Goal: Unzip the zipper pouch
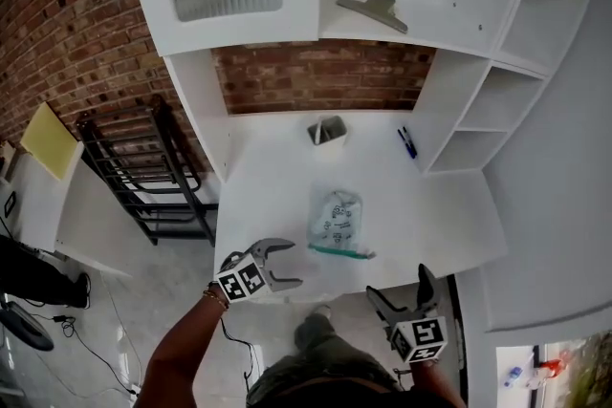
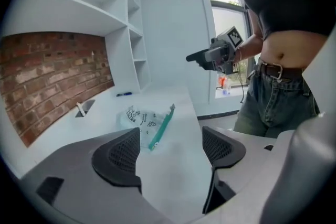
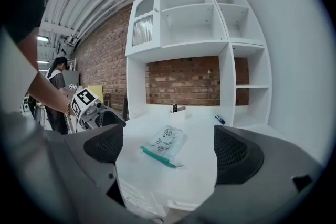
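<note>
A clear zipper pouch (image 1: 337, 217) with printed figures lies flat on the white desk (image 1: 277, 177), its green zipper (image 1: 342, 251) along the near edge. My left gripper (image 1: 295, 264) is at the desk's front left edge, open and empty, jaws pointing right toward the pouch. My right gripper (image 1: 398, 284) hovers off the front right edge, open and empty. In the left gripper view the pouch (image 2: 144, 119) lies beyond the open jaws (image 2: 170, 149), with the right gripper (image 2: 207, 56) behind. In the right gripper view the pouch (image 3: 167, 141) lies ahead of the open jaws (image 3: 169, 148).
A small metal holder (image 1: 327, 130) stands at the back of the desk and a blue pen (image 1: 407, 142) lies at the back right. White shelves (image 1: 497, 91) rise behind and to the right, one bearing a grey clip (image 1: 375, 10). A black rack (image 1: 143, 167) stands left of the desk.
</note>
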### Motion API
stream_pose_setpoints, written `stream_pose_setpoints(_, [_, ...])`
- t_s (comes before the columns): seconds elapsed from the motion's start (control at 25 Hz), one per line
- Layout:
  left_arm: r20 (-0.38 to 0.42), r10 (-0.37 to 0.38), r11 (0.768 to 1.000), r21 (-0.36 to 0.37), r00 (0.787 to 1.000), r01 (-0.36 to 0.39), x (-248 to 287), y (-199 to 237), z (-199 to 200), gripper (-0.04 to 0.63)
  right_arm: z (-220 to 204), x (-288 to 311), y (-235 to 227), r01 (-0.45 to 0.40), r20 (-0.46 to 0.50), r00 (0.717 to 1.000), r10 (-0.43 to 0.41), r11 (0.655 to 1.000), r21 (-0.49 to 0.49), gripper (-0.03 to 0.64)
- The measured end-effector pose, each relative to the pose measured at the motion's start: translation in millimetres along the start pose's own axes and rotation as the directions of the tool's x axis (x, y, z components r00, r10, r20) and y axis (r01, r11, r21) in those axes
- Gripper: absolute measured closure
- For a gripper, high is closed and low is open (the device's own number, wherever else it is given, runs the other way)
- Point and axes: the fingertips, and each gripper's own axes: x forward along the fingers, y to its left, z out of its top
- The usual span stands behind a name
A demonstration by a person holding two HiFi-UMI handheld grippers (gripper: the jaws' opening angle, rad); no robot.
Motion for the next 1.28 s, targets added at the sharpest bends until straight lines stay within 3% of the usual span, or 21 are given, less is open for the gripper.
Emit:
stream_pose_setpoints(0.2, [-0.103, -0.112, 0.989, 0.083, 0.988, 0.121, 39, 15, -19, 0.275, 14, 36, -9, -0.025, 0.004, 1.000, 0.025, 0.998, -0.055, 0.084])
stream_pose_setpoints(0.28, [-0.161, -0.151, 0.979, 0.110, 0.975, 0.170, 53, 23, -31, 0.315, 15, 50, -12, -0.029, -0.001, 1.000, 0.029, 0.999, -0.037, 0.091])
stream_pose_setpoints(0.48, [-0.257, -0.236, 0.942, 0.176, 0.937, 0.285, 77, 39, -44, 0.327, 14, 71, -19, -0.047, -0.019, 0.999, 0.046, 0.999, -0.020, 0.092])
stream_pose_setpoints(0.76, [-0.306, -0.305, 0.914, 0.170, 0.902, 0.367, 95, 57, -54, 0.328, 12, 91, -35, -0.040, -0.039, 0.998, 0.040, 0.999, 0.003, 0.094])
stream_pose_setpoints(1.0, [-0.375, -0.384, 0.864, 0.175, 0.843, 0.472, 104, 54, -70, 0.345, 7, 106, -40, -0.050, -0.058, 0.997, 0.050, 0.999, 0.011, 0.109])
stream_pose_setpoints(1.12, [-0.359, -0.401, 0.865, 0.155, 0.843, 0.477, 104, 53, -67, 0.369, 9, 113, -40, -0.059, -0.059, 0.997, 0.059, 0.998, 0.002, 0.114])
stream_pose_setpoints(1.16, [-0.351, -0.394, 0.871, 0.151, 0.849, 0.467, 105, 54, -66, 0.414, 10, 115, -39, -0.060, -0.058, 0.996, 0.060, 0.998, 0.006, 0.114])
stream_pose_setpoints(1.2, [-0.344, -0.387, 0.879, 0.142, 0.855, 0.455, 106, 53, -65, 0.531, 10, 117, -38, -0.062, -0.059, 0.996, 0.063, 0.998, 0.007, 0.115])
stream_pose_setpoints(1.28, [-0.328, -0.384, 0.894, 0.101, 0.863, 0.436, 107, 52, -64, 0.531, 12, 120, -36, -0.071, -0.062, 0.996, 0.071, 0.997, -0.002, 0.115])
